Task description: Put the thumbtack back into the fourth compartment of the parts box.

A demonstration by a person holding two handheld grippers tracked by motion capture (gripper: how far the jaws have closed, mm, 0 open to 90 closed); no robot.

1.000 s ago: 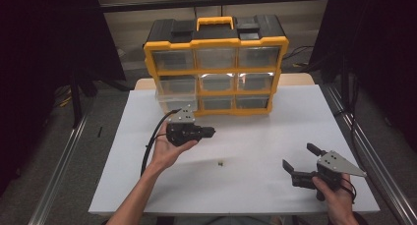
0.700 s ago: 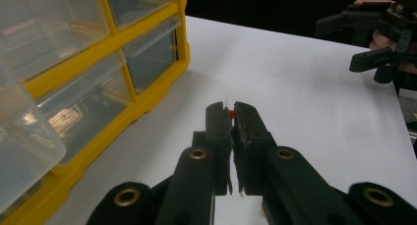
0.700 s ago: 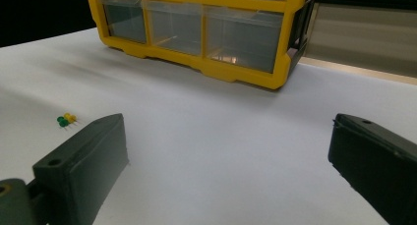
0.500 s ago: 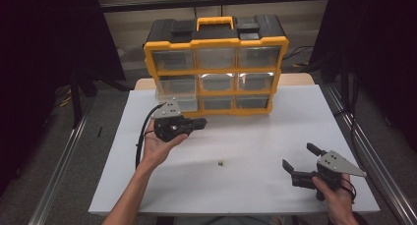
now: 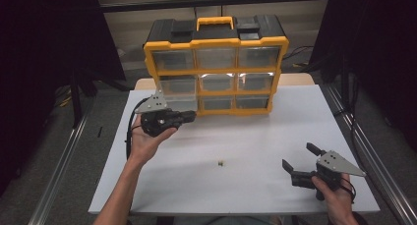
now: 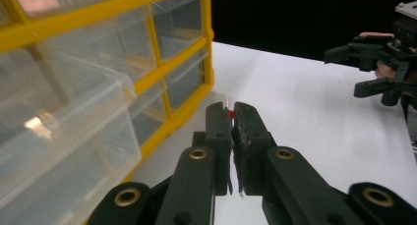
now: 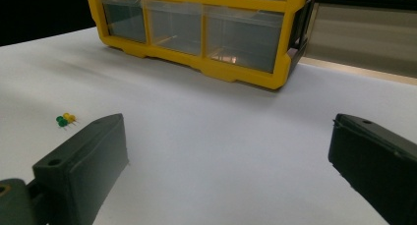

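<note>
Left gripper view: the left gripper (image 6: 231, 118), jaws clamped on a red pushpin (image 6: 230, 114) beside the open drawer (image 6: 64, 131), could drop it (barely pinched) if jolted.

Organiser (image 5: 216, 68): stands at the far edge of the table (image 5: 255, 131), middle, drawers facing the person
Left gripper (image 5: 189, 117): raised at the left, just in front of the organiser's lower-left drawers, one drawer (image 6: 64, 136) beside it pulled out
Pin (image 6: 231, 114): between the left gripper's closed jaws, at the tips
Loose pins (image 5: 221, 162): on the table's middle, nearer the front edge, well apart from the organiser
Right gripper (image 5: 301, 162): front right, right of the loose pins, jaws apart
</note>
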